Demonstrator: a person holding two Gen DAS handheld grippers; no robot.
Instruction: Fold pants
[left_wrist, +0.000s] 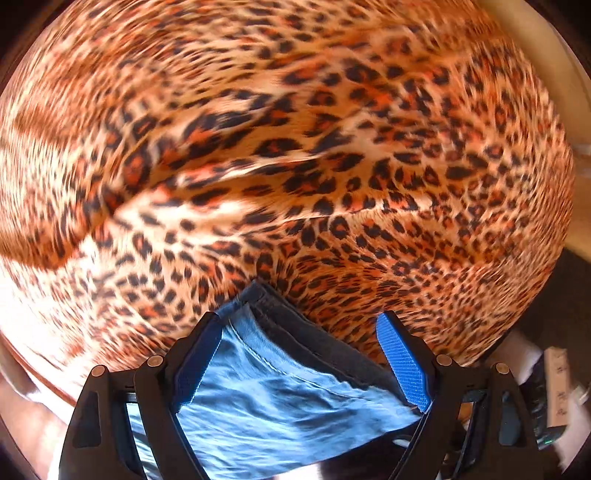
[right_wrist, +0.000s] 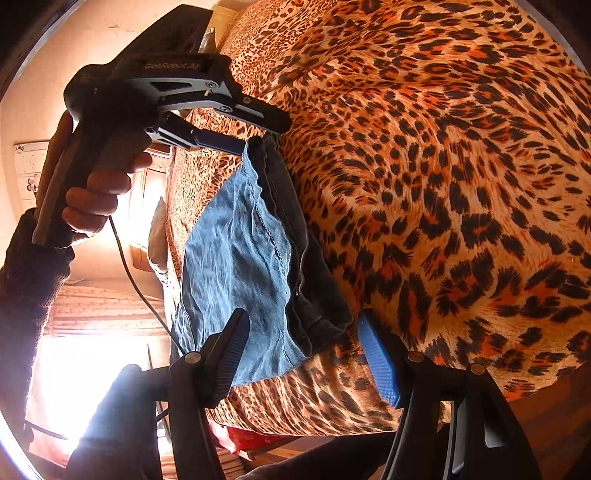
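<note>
Blue denim pants (right_wrist: 240, 251) with a dark waistband hang in the air above a bed. My left gripper (right_wrist: 255, 142) is seen in the right wrist view at the pants' upper corner, with the cloth hanging from its tips. In the left wrist view the pants (left_wrist: 280, 391) fill the gap between my left gripper's (left_wrist: 299, 332) fingers, which stand wide apart. My right gripper (right_wrist: 306, 334) has its jaws wide apart on either side of the pants' lower corner, with the dark waistband between the blue pads (right_wrist: 380, 365).
A bed with a leopard-print cover (right_wrist: 443, 184) fills most of both views, and it also shows in the left wrist view (left_wrist: 295, 147). A bright window (right_wrist: 92, 354) and a wall lie to the left. A cable (right_wrist: 136, 280) hangs from the left gripper.
</note>
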